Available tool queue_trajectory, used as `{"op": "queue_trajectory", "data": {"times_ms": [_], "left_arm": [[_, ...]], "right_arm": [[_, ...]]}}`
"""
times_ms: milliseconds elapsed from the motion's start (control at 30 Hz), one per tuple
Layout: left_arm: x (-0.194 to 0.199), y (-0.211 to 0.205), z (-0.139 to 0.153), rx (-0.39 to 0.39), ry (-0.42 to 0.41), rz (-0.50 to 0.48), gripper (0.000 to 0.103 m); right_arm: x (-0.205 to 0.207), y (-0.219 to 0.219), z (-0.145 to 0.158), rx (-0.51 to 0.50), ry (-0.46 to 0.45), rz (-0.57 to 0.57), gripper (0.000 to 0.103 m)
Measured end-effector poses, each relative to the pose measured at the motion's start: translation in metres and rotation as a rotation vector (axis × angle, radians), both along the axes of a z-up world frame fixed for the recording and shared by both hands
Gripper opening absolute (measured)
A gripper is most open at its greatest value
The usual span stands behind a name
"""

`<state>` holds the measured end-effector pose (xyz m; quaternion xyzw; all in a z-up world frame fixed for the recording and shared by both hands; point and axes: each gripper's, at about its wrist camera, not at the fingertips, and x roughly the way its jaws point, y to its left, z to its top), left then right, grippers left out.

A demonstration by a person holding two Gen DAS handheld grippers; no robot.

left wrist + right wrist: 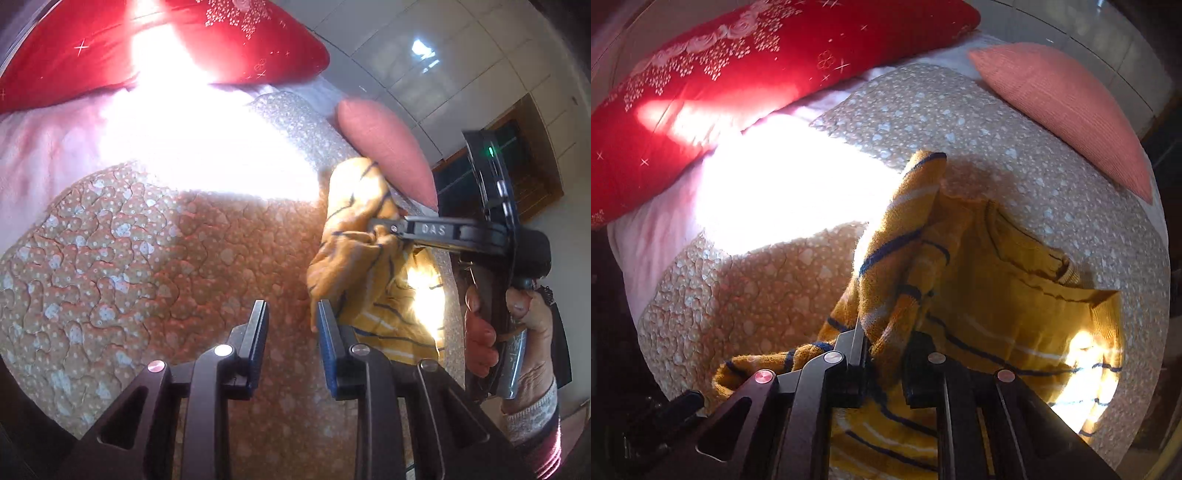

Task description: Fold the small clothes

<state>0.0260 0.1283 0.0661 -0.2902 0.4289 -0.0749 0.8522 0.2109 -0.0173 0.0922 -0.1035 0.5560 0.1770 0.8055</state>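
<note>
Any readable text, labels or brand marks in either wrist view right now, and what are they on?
"DAS": raised letters on the finger of the right gripper, seen from the left wrist view.
Nothing else readable: the red pillow carries only flower and star patterns, no words.

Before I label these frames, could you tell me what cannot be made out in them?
- Left wrist view: sun glare hides part of the quilt.
- Right wrist view: the sweater runs behind the right gripper, whose pads are buried in its folds.
- Left wrist view: the frame edge cuts the red pillow.

One marking legible: raised letters "DAS" (pixel 433 229), possibly incomplete, on the dark body of the right gripper (pixel 384 224), just behind its fingers (pixel 380 221).
</note>
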Motion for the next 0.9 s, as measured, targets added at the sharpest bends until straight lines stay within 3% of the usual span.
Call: {"op": "queue_trajectory", "data": {"times_ms": [200,367,533,733,767,833,867,900], "left_arm": [[-0.009,-0.036,0.007,0.095,0.027,-0.049,0.032],[0.007,-0.078,-0.005,0.126,0.086,-0.139,0.032],[0.016,-0.127,-0.007,0.186,0.1,-0.222,0.032],[0.036,-0.179,0.0,0.261,0.069,-0.303,0.037],[0.04,-0.186,0.001,0.271,0.061,-0.311,0.041],[0.051,-0.201,0.0,0.287,0.046,-0.323,0.051],[0.057,-0.207,-0.003,0.3,0.042,-0.332,0.059],[0.063,-0.214,-0.008,0.331,0.047,-0.332,0.062]], "right_arm": [[-0.009,-0.149,0.015,0.16,-0.023,-0.197,0.012],[-0.017,-0.249,0.001,0.217,-0.023,-0.344,0.012],[-0.019,-0.303,-0.034,0.289,0.019,-0.415,0.012],[-0.027,-0.328,-0.064,0.42,0.034,-0.451,0.013],[-0.03,-0.332,-0.067,0.435,0.031,-0.461,0.014],[-0.036,-0.338,-0.069,0.443,0.014,-0.492,0.03],[-0.04,-0.344,-0.069,0.433,-0.001,-0.52,0.047],[-0.043,-0.352,-0.067,0.43,-0.017,-0.556,0.057]]}}
